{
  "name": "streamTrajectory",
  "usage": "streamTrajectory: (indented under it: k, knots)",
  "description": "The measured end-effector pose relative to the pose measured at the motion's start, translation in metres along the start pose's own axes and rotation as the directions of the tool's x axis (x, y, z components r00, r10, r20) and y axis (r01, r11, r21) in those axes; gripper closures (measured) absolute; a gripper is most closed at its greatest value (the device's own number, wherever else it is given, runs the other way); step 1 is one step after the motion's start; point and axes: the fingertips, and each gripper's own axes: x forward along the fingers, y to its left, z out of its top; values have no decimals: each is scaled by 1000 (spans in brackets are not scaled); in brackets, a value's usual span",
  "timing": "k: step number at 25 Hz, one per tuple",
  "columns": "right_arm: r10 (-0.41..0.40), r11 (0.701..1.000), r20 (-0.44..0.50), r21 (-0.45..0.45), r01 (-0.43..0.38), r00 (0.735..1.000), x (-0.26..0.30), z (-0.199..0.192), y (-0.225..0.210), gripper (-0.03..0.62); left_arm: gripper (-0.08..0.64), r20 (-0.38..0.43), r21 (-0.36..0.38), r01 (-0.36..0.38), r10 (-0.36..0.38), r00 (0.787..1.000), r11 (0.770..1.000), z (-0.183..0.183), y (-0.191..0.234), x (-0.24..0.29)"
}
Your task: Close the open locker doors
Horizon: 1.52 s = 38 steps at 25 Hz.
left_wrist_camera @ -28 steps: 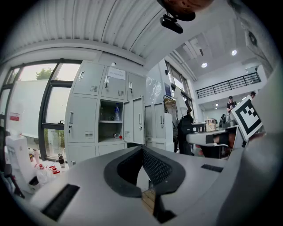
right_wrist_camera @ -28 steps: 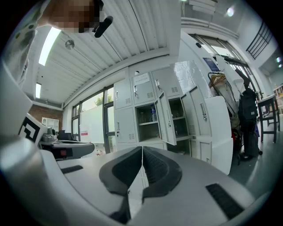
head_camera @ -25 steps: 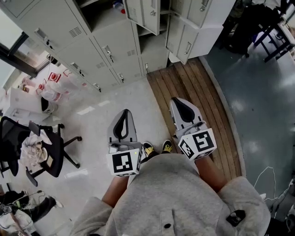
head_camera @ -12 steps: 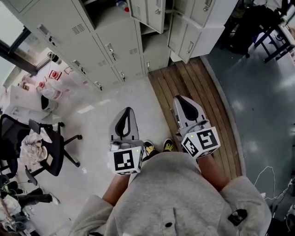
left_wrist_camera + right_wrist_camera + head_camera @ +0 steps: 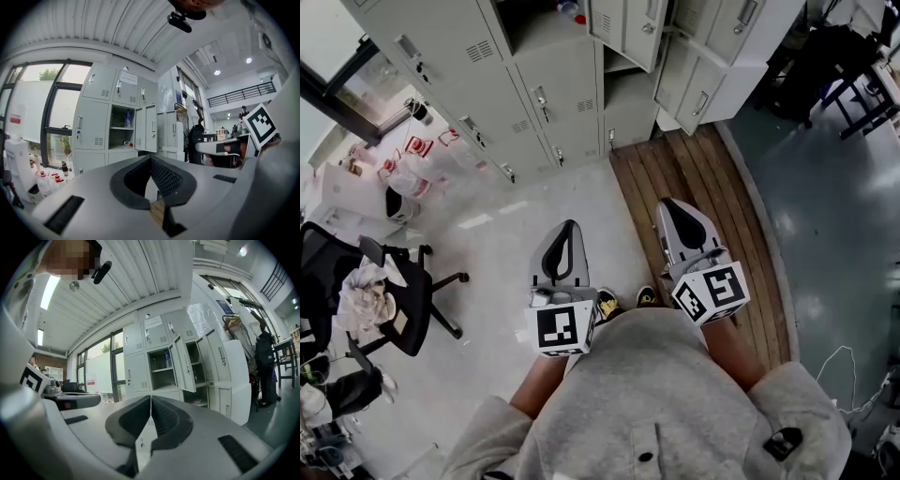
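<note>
A bank of grey lockers (image 5: 553, 103) stands ahead of me. One open door (image 5: 623, 26) hangs out from the middle column, and another open door (image 5: 705, 80) juts over the wooden strip further right. My left gripper (image 5: 568, 225) and right gripper (image 5: 671, 202) are held low in front of the body, both pointing at the lockers and well short of them. In the left gripper view, the left gripper (image 5: 151, 157) is shut and empty, with an open door (image 5: 150, 127) beyond it. The right gripper (image 5: 151, 396) is also shut and empty, facing an open door (image 5: 185, 363) and a shelf with a bottle (image 5: 165, 359).
A black office chair (image 5: 384, 300) with clothes on it stands at the left. Bags and boxes (image 5: 403, 173) lie by the window. A wooden floor strip (image 5: 703, 206) runs up to the right lockers. Dark chairs and desks (image 5: 853, 66) stand at the far right.
The lockers have slid lower and nearer in the head view as the person moves toward them. Both grippers keep their pose, still shut.
</note>
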Motion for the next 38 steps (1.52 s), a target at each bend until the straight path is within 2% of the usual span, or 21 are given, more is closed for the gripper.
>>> streamTrajectory:
  k: [8, 19, 38]
  knots:
    - [20, 1000, 12, -14, -20, 1000, 8, 1, 23, 563, 551, 18, -4, 14, -14, 1000, 1000, 2, 13, -8]
    - [35, 999, 26, -31, -34, 999, 17, -4, 32, 563, 551, 43, -8, 4, -4, 999, 1000, 1, 31, -5]
    - [0, 1000, 37, -13, 1, 999, 61, -4, -10, 563, 551, 41, 7, 16, -16, 999, 1000, 6, 48, 56]
